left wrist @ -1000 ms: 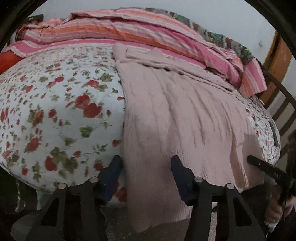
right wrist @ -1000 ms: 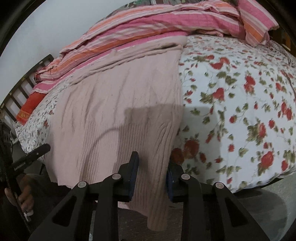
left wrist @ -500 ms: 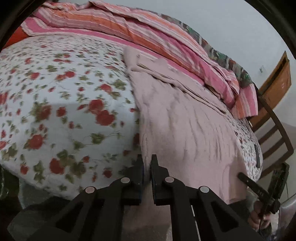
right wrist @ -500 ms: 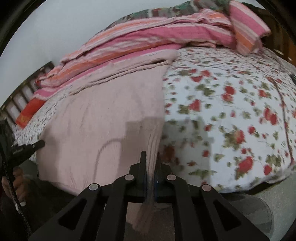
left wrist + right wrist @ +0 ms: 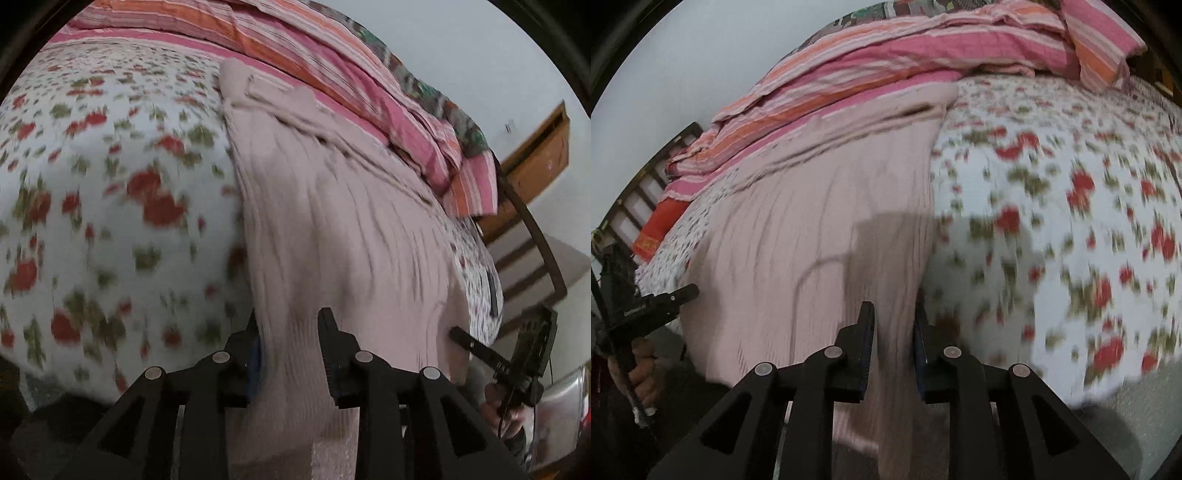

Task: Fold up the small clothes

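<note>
A pale pink ribbed knit garment [image 5: 332, 221] lies flat on the bed, and its hem hangs over the near edge. My left gripper [image 5: 290, 332] is at the hem's left corner. Its jaws are opening and stand apart, with the cloth hanging loose between them. In the right wrist view the same garment [image 5: 812, 221] fills the left half. My right gripper [image 5: 894, 325] is at the hem's right corner. Its jaws are also opening, with a strip of cloth between the parted pads. Both views are blurred by motion.
A white sheet with red flowers [image 5: 110, 184] covers the bed. A pink and orange striped blanket [image 5: 332, 55] is piled along the far side. A wooden slatted frame [image 5: 535, 240] stands at one end, and a red cushion [image 5: 661, 225] lies by the rails at the other.
A second ago both grippers stood apart at the hem. Half a second ago each had closed on the cloth. Now both have parted again and sit slightly further onto the garment.
</note>
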The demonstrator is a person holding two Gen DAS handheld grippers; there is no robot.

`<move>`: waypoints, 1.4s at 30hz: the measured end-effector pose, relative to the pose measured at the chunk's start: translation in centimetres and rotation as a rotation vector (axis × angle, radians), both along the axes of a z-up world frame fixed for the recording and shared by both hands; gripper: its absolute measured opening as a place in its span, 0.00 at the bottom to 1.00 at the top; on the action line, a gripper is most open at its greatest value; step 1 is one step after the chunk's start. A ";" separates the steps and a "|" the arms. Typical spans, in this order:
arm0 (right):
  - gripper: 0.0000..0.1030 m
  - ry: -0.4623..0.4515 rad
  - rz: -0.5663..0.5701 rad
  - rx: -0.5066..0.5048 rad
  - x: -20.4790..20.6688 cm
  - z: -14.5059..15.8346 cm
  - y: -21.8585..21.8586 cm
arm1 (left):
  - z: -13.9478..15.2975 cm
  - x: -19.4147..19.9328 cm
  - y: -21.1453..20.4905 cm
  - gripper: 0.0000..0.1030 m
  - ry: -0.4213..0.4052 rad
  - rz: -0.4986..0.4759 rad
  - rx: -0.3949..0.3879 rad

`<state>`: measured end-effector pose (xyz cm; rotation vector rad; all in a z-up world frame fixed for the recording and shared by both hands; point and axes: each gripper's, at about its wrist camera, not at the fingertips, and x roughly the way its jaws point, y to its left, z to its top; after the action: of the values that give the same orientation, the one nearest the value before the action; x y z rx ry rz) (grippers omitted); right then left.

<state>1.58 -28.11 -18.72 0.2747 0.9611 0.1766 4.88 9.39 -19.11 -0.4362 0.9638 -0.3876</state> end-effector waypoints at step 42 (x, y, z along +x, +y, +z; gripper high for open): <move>0.05 -0.290 -0.043 0.485 0.4 10.8 -3.3 | 13.3 0.6 4.1 0.06 -0.276 0.169 -0.236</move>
<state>1.98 -31.38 -7.88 0.6957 0.6132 0.3997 5.51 13.47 -5.85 -0.6556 0.6104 -0.3975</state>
